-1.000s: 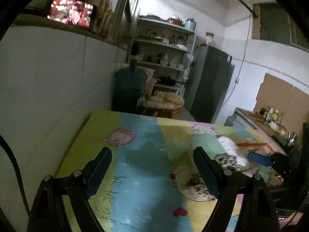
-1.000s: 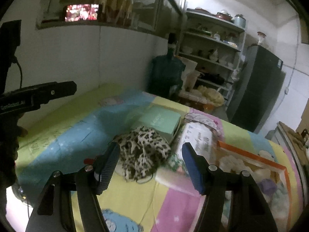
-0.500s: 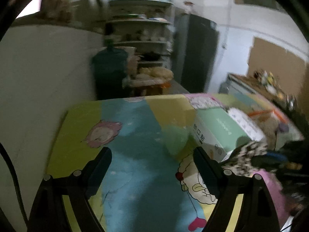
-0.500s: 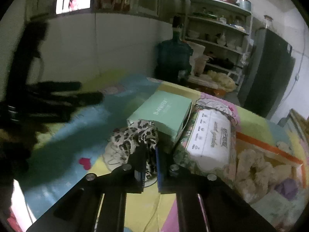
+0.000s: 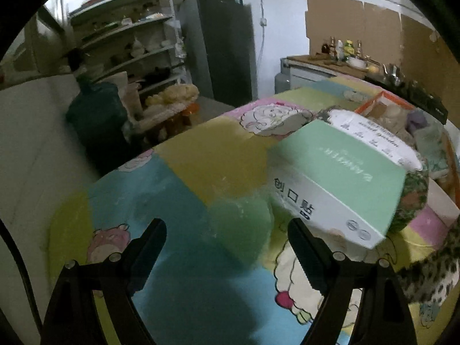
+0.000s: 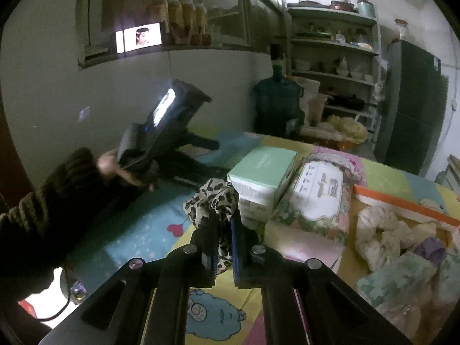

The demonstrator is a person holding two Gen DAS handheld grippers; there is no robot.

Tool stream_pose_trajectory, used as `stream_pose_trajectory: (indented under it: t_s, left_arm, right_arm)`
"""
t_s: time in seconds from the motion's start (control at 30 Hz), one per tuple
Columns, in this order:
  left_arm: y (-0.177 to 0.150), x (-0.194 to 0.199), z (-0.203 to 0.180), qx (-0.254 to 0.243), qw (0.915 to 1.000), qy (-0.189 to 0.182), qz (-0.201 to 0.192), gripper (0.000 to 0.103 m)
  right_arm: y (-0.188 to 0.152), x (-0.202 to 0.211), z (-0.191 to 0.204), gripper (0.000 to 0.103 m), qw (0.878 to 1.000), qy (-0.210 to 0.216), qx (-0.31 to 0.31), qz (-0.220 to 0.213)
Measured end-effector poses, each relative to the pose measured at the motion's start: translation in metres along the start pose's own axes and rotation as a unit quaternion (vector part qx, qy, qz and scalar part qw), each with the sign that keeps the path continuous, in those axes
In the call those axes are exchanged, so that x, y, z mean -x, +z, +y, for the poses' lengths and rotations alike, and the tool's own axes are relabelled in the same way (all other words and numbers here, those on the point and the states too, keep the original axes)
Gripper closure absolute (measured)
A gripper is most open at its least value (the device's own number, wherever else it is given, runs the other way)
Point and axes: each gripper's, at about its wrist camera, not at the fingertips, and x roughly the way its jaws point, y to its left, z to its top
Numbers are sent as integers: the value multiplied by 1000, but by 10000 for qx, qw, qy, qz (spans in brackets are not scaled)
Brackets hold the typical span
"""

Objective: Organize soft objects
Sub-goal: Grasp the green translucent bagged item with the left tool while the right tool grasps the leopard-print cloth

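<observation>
Here one leopard-print scrunchie (image 6: pixel 212 201) bunches upward, clenched in the right gripper (image 6: pixel 223 230); left gripper (image 5: pixel 227 244) gapes empty beside two boxes.

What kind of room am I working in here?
Most likely a home kitchen or pantry corner: open shelves of bowls and pots, a dark fridge, a big water jug, and a counter with bottles beyond the cartoon-print table.

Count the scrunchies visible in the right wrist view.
2: a leopard-print scrunchie clamped in the right gripper, and a cream scrunchie in the orange-rimmed tray. More may be hidden there.
</observation>
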Motion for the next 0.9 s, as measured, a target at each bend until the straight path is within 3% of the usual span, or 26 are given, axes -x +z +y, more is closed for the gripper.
stream_pose_trajectory:
  t_s: [0.1, 0.23, 0.33, 0.6, 0.9]
  left_arm:
    - [2, -10, 1, -37, 9999, -113, 68, 19]
    - [3, -17, 4, 34, 9993, -317, 194, 46]
    - [3, -19, 4, 30, 9989, -395, 248, 50]
    - [-3, -6, 5, 254, 9983, -520, 95, 53]
    - [-17, 37, 1, 531, 9980, -125, -315, 53]
  right_arm:
    - [-2, -4, -1, 96, 10000, 28, -60, 49]
    - [-4, -7, -5, 96, 9999, 56, -139, 53]
    - [-4, -10, -7, 96, 9997, 56, -212, 47]
    - [-3, -12, -8, 95, 9993, 112, -370, 12]
    - [8, 4, 9, 96, 9992, 241, -216, -230]
